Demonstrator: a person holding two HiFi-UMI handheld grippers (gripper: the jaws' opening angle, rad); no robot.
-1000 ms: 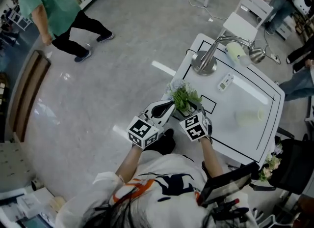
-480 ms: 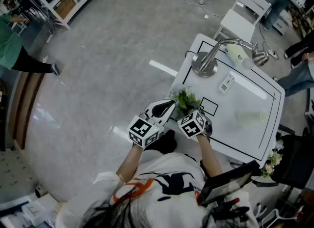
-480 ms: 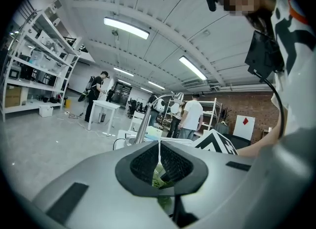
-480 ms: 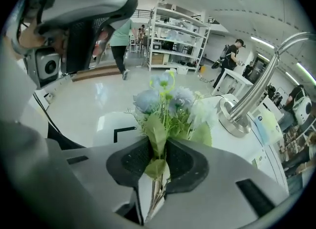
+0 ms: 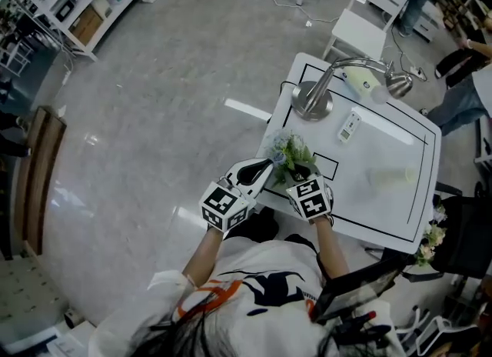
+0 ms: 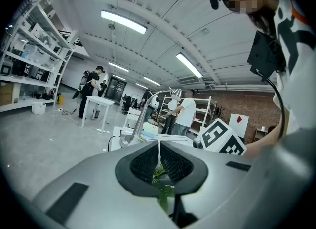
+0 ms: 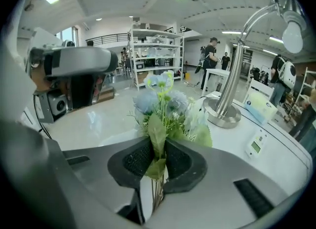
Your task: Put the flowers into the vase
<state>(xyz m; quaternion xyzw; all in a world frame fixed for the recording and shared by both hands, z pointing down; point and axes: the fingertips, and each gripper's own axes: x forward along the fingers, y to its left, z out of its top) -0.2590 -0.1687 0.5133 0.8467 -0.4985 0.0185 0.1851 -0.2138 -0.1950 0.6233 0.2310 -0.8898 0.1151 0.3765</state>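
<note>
A bunch of artificial flowers [image 5: 287,151] with pale blue blooms and green leaves is held over the near left edge of the white table [image 5: 400,217]. My left gripper [image 5: 269,168] is shut, and a thin green stem of the flowers [image 6: 160,174] runs between its pads. In the left gripper view the left gripper [image 6: 159,162] points across the table. My right gripper [image 5: 302,173] has just been closing and its pads now pinch a leaf and the stems just under the blooms [image 7: 163,99]. In its own view the right gripper [image 7: 157,160] faces the lamp. A pale cup-shaped vessel [image 5: 390,175] stands further right.
A chrome desk lamp [image 5: 311,101] stands at the table's far left corner, seen also as the lamp [image 7: 229,95] beyond the blooms. A small white device [image 5: 350,126] lies beside it. A white chair [image 5: 369,21] stands behind the table. Another flower bunch [image 5: 430,236] sits off the right edge.
The right gripper's jaws have closed onto the stems of the bunch and it has shifted slightly right. A person in green has walked out of view at the left.
</note>
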